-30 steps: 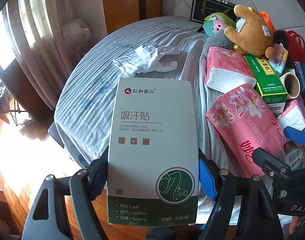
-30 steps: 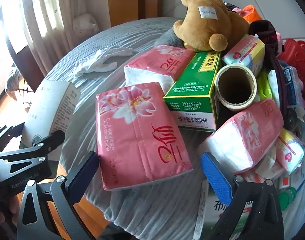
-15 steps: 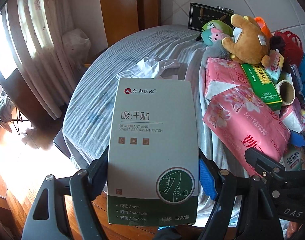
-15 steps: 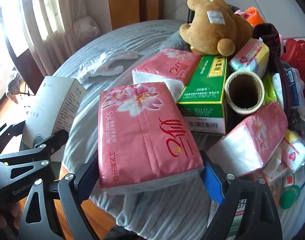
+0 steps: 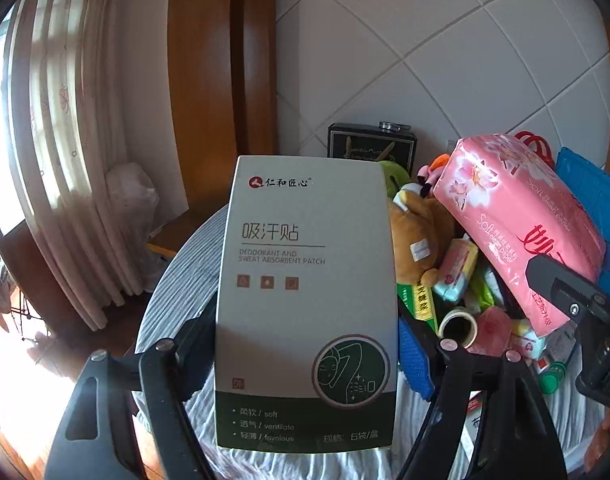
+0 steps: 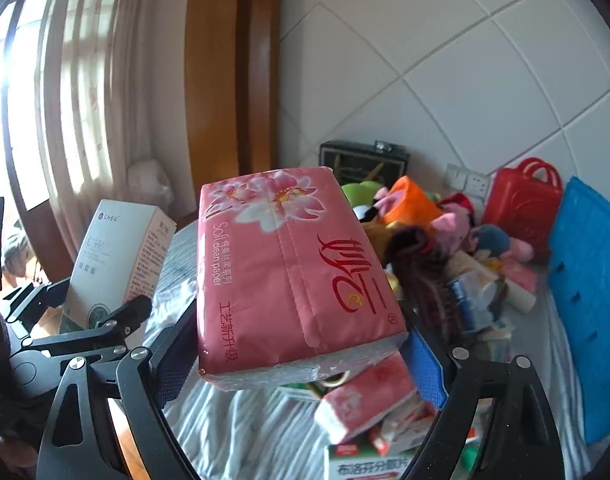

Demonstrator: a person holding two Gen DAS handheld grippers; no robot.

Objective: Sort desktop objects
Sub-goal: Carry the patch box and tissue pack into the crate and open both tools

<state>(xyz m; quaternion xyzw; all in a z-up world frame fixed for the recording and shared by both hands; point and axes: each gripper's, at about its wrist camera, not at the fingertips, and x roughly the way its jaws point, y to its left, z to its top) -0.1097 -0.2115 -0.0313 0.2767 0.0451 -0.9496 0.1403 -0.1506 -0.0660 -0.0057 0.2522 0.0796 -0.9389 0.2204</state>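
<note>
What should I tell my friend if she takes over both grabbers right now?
Left gripper: shut on the white and green sweat patch box, held upright above the table.
Right gripper: shut on the pink tissue pack, lifted clear of the pile.
Table: a grey striped cloth, with a heap left on the right side: plush toys, a smaller pink tissue pack, a green box, a tape roll, a red basket.
Done: two things picked up.
Left: set both down in their sorted spots, then work through the heap.
</note>
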